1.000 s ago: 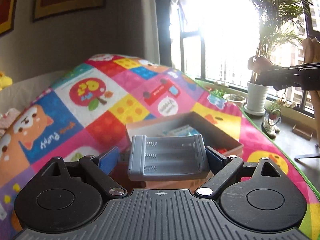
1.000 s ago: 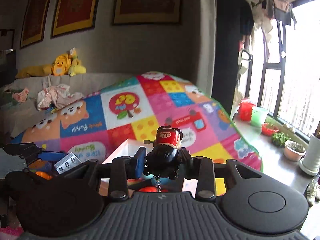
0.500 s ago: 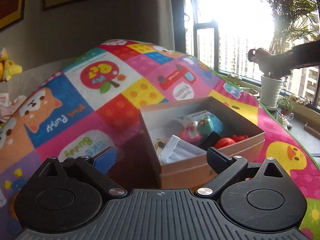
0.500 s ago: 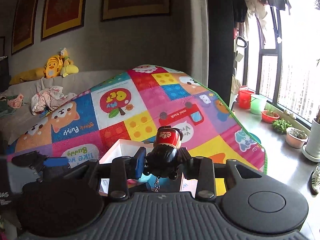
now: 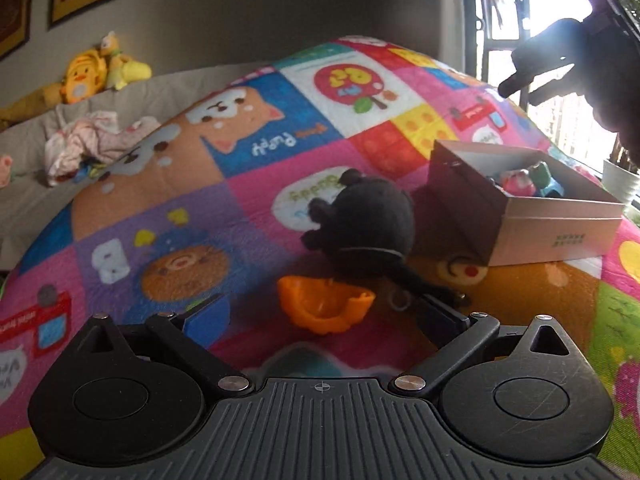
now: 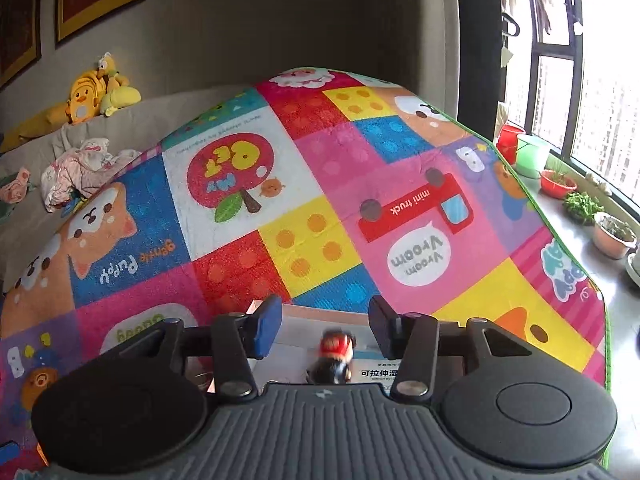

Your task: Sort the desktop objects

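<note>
On the cartoon play mat (image 5: 248, 184), left gripper (image 5: 320, 316) opening, empty, before the black plush (image 5: 360, 220) beside the box (image 5: 560, 232); right gripper (image 6: 324, 328) opening, figurine (image 6: 334, 354) loose.

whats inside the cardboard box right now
In the cardboard box, a pink toy, a green one and something blue show. Its near wall hides the rest.

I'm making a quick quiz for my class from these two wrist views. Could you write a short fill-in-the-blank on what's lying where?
1. The black plush toy lies on the ____ mat, outside the box.
2. Just in front of the plush lies a broken plastic piece coloured ____.
3. The cardboard box sits to the ____ of the plush in the left wrist view.
4. The small figure below the right gripper wears a ____ cap.

Missing words: play; orange; right; red
</note>
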`<move>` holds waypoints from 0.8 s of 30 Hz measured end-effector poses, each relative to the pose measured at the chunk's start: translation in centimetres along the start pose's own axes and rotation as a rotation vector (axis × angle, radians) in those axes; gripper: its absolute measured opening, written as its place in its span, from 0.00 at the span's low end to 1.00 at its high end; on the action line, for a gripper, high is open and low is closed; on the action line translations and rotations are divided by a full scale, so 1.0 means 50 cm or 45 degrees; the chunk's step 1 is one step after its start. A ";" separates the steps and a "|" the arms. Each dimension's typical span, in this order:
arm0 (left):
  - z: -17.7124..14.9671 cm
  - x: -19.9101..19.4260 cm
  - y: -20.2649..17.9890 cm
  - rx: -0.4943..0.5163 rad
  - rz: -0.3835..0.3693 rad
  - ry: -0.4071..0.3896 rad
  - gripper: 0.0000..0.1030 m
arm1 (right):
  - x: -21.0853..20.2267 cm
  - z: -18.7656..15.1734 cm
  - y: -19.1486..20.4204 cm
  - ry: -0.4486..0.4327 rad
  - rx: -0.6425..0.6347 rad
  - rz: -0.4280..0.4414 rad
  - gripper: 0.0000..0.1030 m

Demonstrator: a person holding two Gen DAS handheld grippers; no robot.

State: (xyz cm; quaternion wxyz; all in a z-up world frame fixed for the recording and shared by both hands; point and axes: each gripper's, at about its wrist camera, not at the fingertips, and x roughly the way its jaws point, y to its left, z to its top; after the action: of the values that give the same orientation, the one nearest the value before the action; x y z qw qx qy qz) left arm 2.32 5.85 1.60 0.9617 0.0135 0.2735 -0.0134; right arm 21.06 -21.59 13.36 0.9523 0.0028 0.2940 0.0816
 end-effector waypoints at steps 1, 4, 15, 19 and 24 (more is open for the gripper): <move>-0.004 0.002 0.007 -0.018 -0.007 0.014 0.99 | -0.008 -0.002 0.013 -0.007 -0.013 0.020 0.47; -0.008 -0.004 0.014 -0.049 -0.027 0.005 0.99 | -0.035 -0.012 0.069 -0.035 -0.075 0.126 0.63; -0.014 -0.004 -0.005 -0.009 -0.010 0.000 1.00 | 0.077 -0.141 0.342 0.312 -0.350 0.390 0.92; -0.014 -0.004 -0.004 -0.021 -0.009 0.007 1.00 | 0.091 -0.172 0.361 0.373 -0.359 0.439 0.89; -0.014 -0.001 -0.004 -0.023 -0.013 0.019 1.00 | -0.011 -0.159 0.321 0.230 -0.410 0.469 0.71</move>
State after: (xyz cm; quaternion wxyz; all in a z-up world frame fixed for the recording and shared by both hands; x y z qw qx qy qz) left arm 1.94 5.67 1.03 0.9597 0.0037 0.2806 -0.0158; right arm 13.67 -6.16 7.94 0.8794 -0.1027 0.3557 0.2995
